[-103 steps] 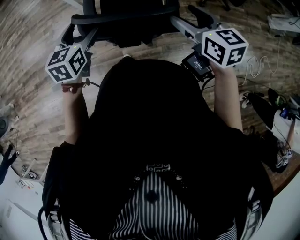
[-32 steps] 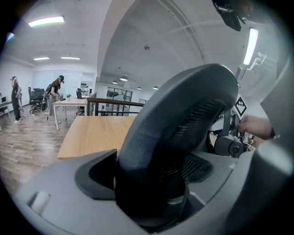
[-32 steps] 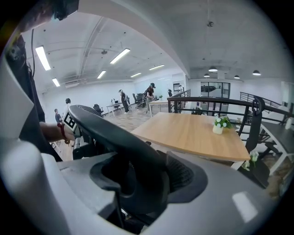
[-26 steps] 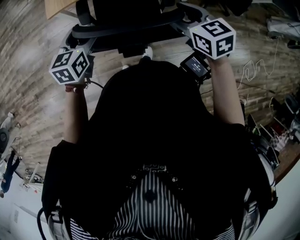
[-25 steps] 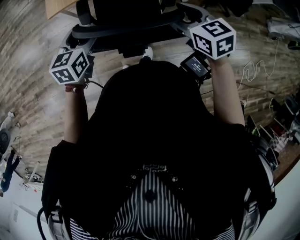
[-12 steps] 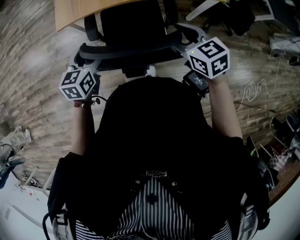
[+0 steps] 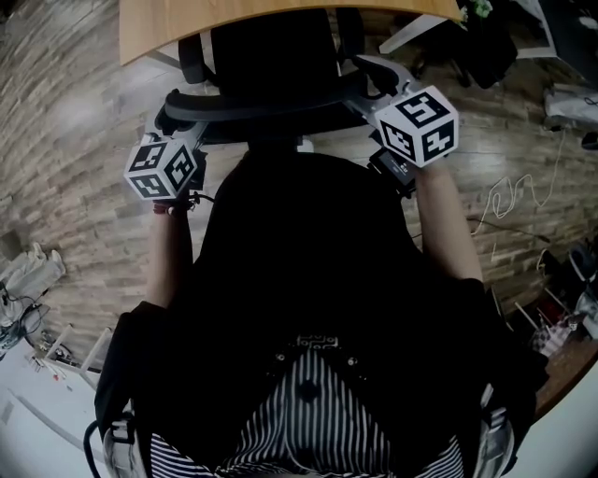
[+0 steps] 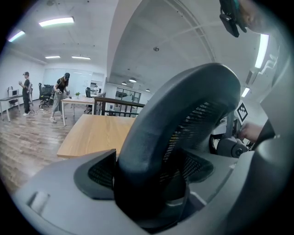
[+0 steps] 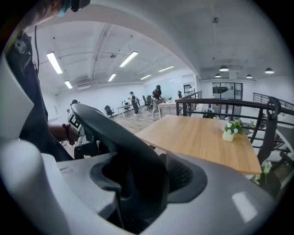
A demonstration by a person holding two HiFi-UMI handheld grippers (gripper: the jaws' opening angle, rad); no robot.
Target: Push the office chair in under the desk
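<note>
The left tongs (image 7: 176,119) and right tongs (image 7: 369,79) each clench the top rail of the chair (image 7: 266,56), one near each end, likely so that a push drives it straight. The chair's back stands just short of the bench (image 7: 159,28) edge, so it is probably nearly tucked in.

Wood-plank floor (image 7: 65,112) at left and right of head view. White cable (image 7: 505,191) looped on floor, right side. Small flowerpot (image 9: 228,133) right of centre in right gripper view, black railing (image 9: 272,124) behind. Two people (image 8: 59,94) far left in left gripper view.
</note>
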